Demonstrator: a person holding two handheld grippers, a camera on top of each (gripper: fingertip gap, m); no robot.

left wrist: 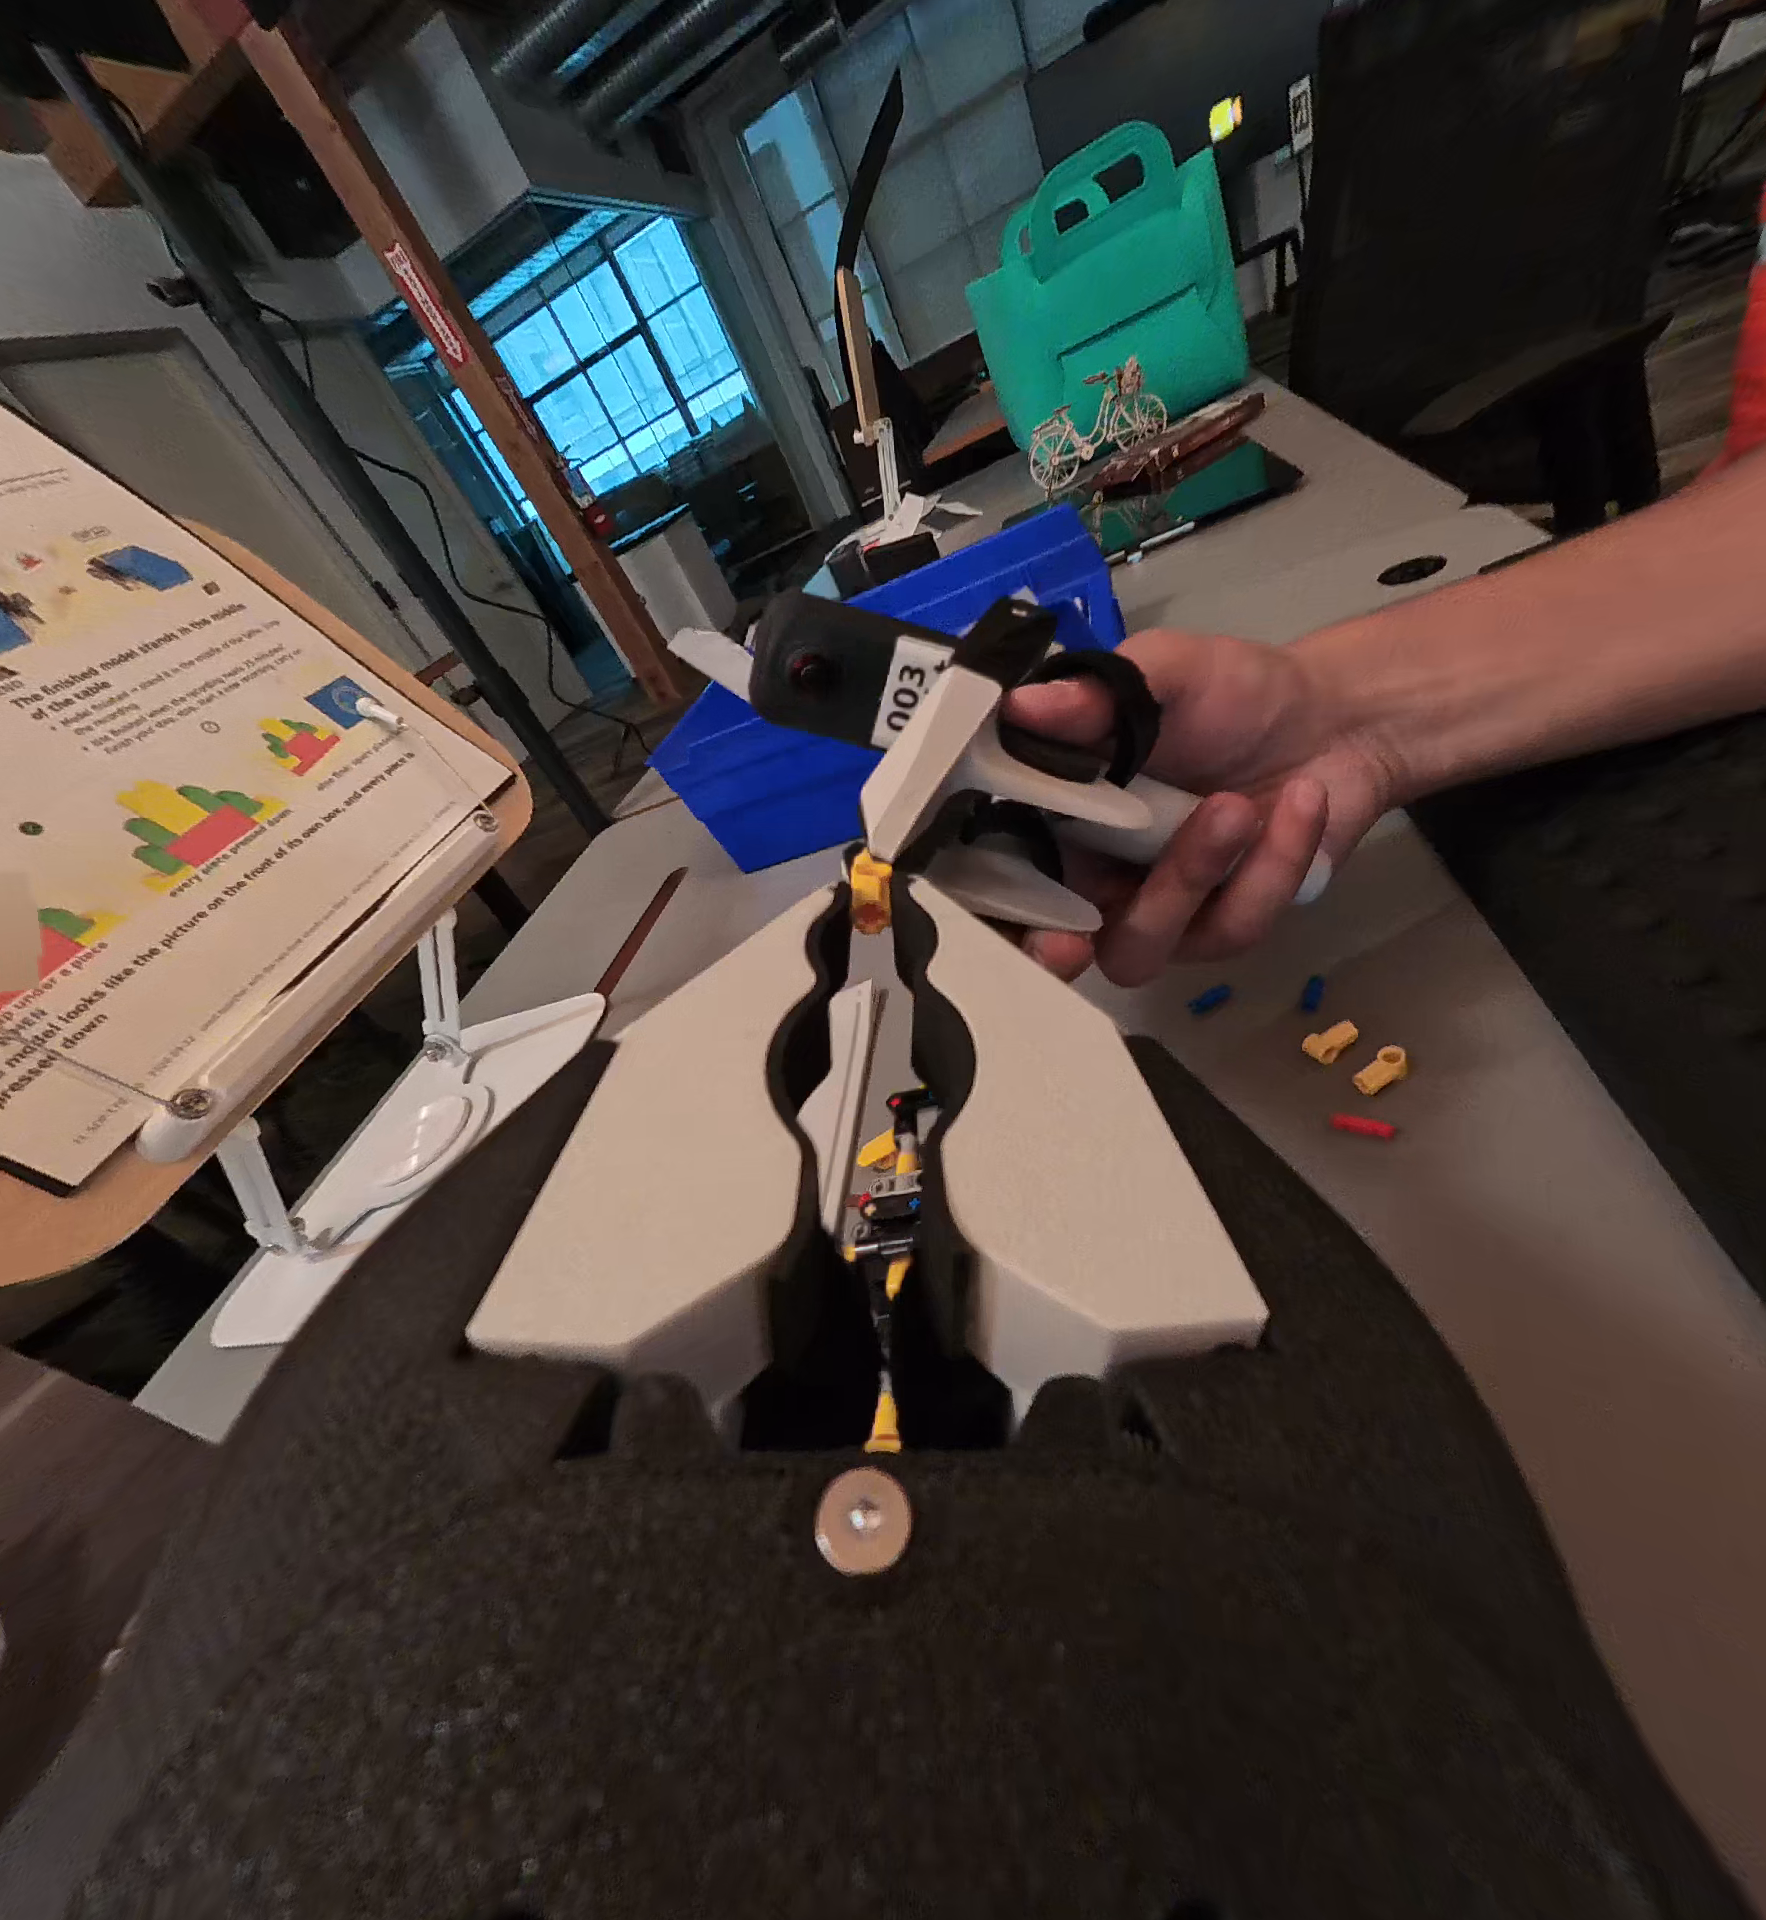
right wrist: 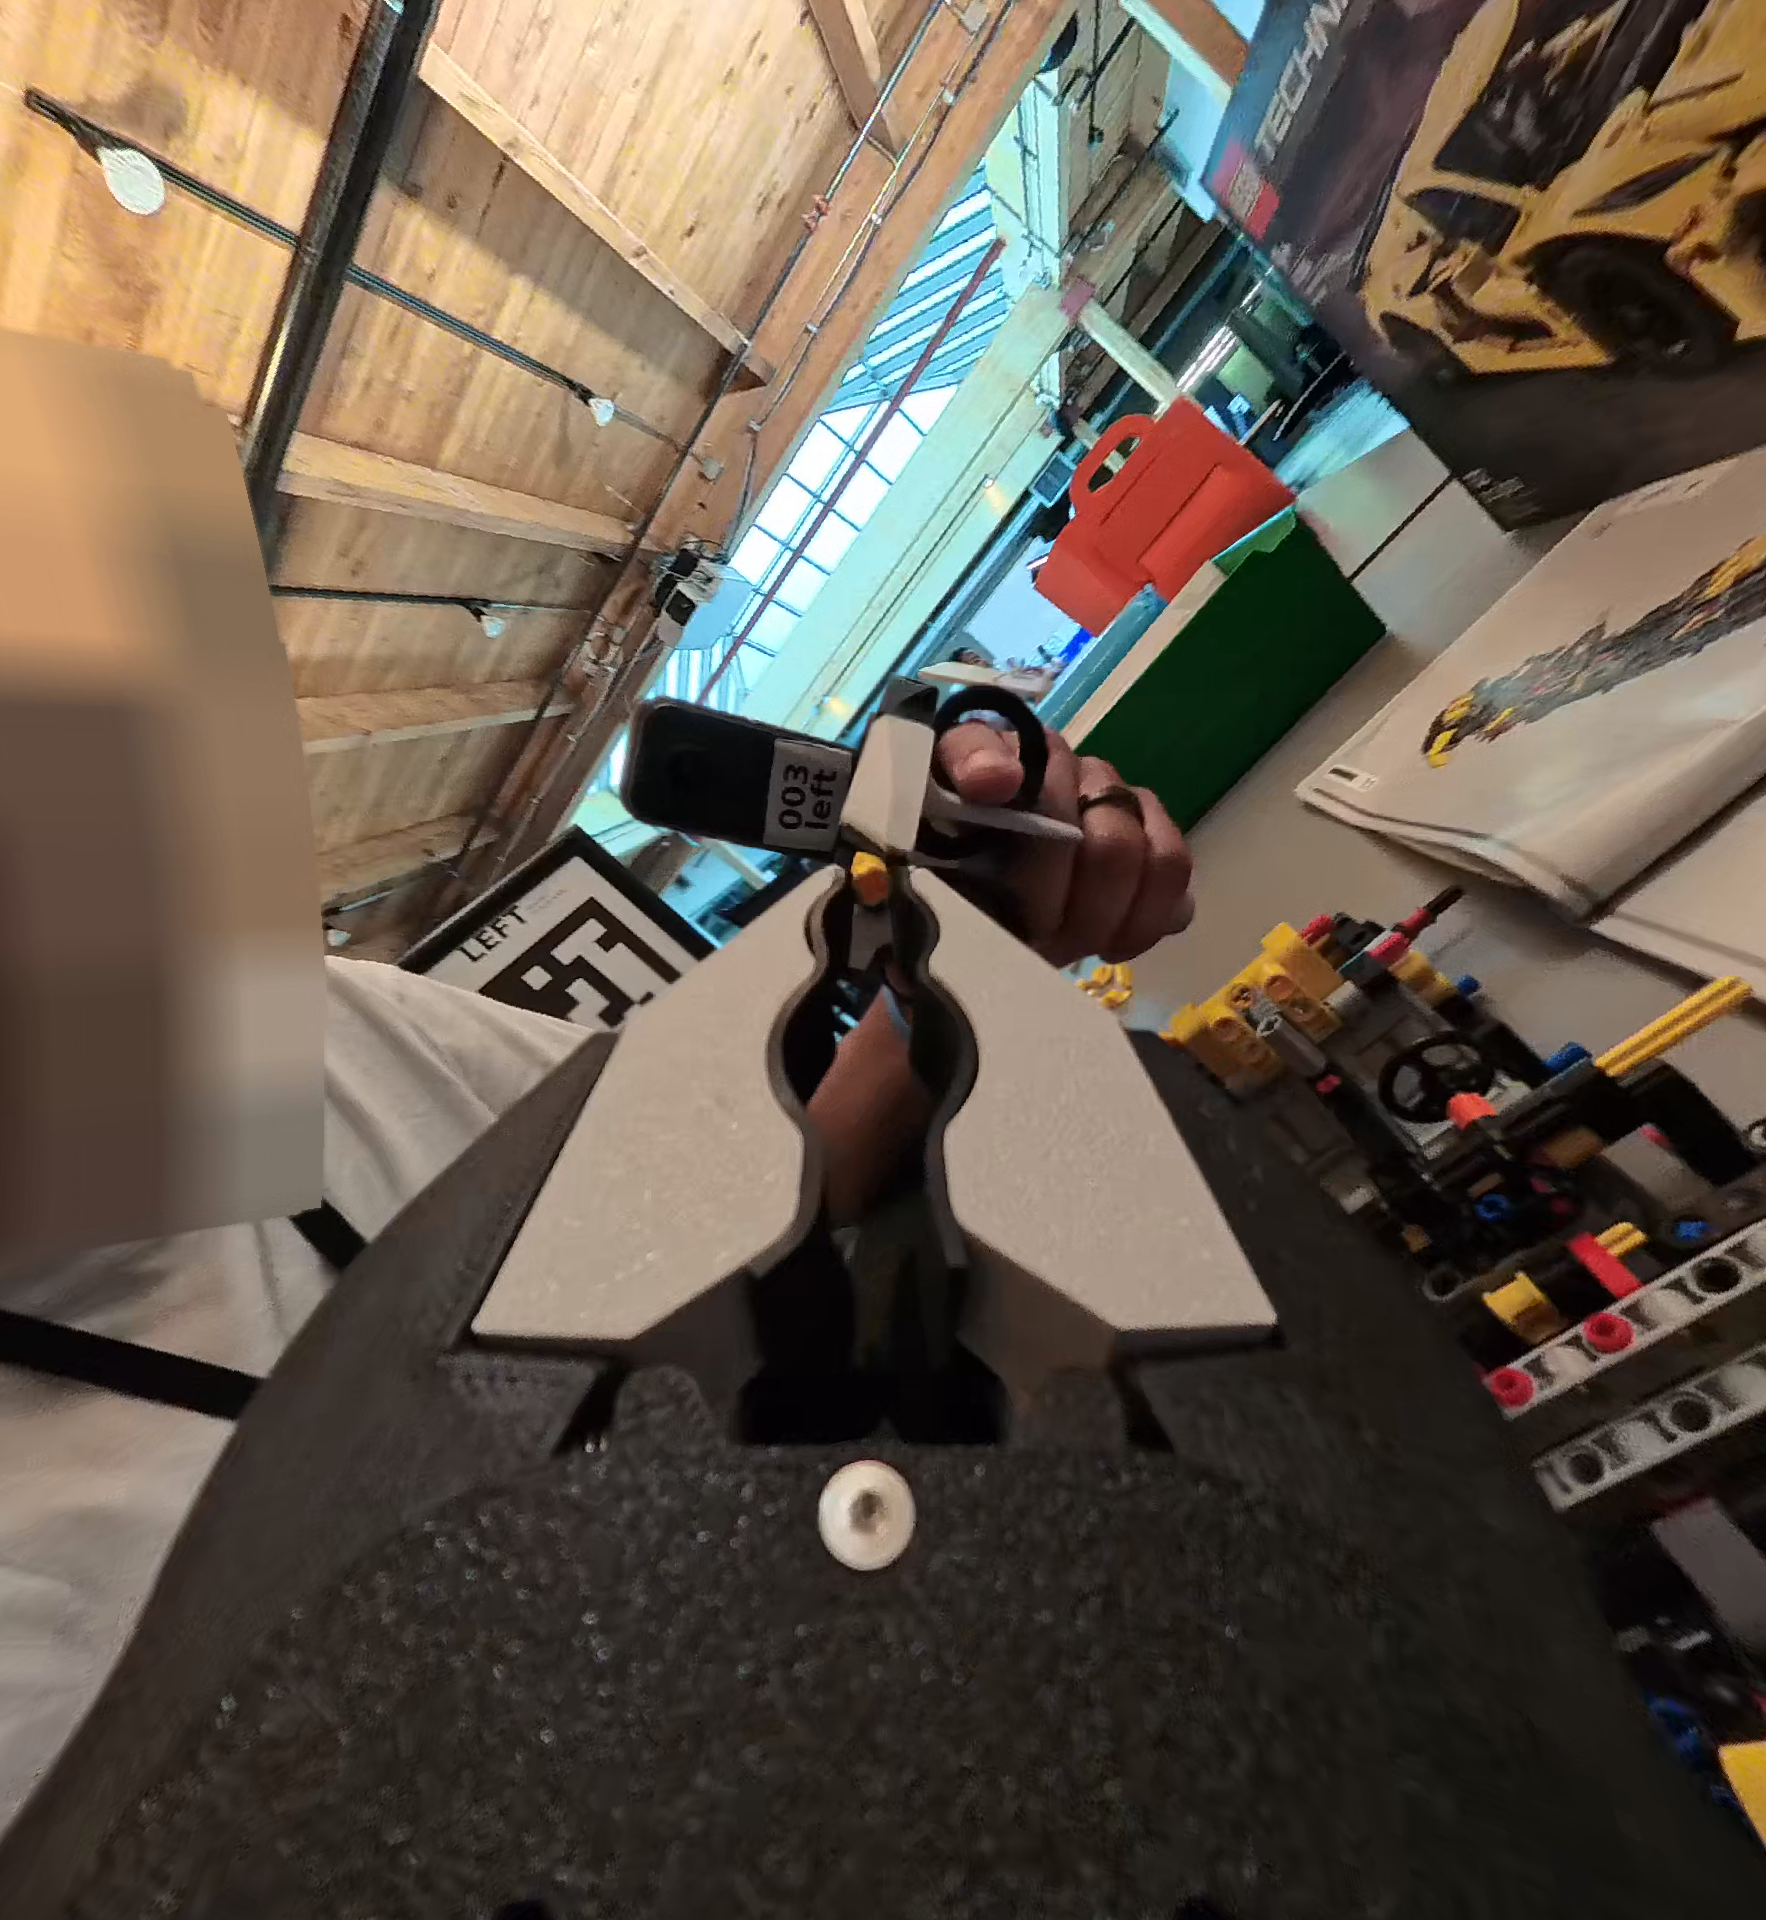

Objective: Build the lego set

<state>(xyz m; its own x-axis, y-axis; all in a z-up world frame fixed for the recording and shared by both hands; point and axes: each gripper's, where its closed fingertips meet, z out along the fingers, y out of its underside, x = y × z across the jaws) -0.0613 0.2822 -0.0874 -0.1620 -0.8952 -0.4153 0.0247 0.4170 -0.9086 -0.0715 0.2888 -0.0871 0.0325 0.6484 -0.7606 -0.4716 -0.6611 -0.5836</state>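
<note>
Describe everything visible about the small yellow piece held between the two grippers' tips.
The yellow connector piece is small, glossy plastic, with a short barrel body and a round hole at its lower end. It is held in the air above the table, pinched where the left gripper and the right gripper meet tip to tip. Which gripper bears it cannot be told.

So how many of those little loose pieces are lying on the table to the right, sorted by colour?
In the left wrist view, loose on the table:
Blue pieces: 2
Yellow pieces: 2
Red pieces: 1
Total: 5
One more yellow piece is not loose: it sits pinched where the two tools' tips meet.
</note>
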